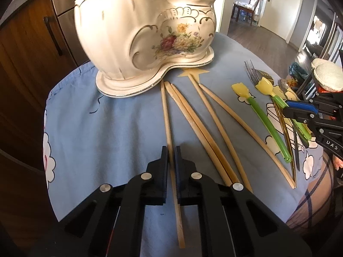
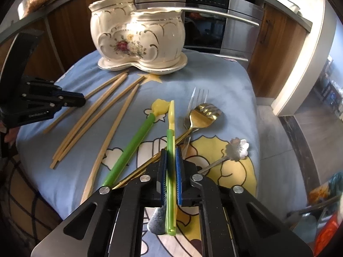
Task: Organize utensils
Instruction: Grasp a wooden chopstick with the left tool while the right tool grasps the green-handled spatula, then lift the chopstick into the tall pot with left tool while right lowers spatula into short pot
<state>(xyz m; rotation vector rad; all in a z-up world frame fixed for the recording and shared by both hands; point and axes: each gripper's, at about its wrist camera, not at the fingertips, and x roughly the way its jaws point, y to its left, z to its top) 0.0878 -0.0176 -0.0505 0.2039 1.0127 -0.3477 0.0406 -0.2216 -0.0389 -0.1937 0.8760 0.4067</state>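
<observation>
Left gripper (image 1: 171,153) fingers clamped on a wooden chopstick (image 1: 167,115) lying on the blue cartoon-print cloth (image 1: 107,128). Right gripper (image 2: 171,156) fingers clamped on a green-handled utensil (image 2: 170,128) beside forks (image 2: 203,115). Behind stands a floral ceramic holder (image 2: 137,36). Readable writing: "UAS" on the right gripper.

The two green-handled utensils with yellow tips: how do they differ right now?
The green utensil in the right gripper stands on edge, clamped between the closed pads, its yellow tip showing thin. The other green utensil lies free on the blue cloth, slanted, its tip a broad tulip shape facing up. The gripped one crosses over the gold fork; the free one lies beside it. Both share green handles and yellow ends.
</observation>
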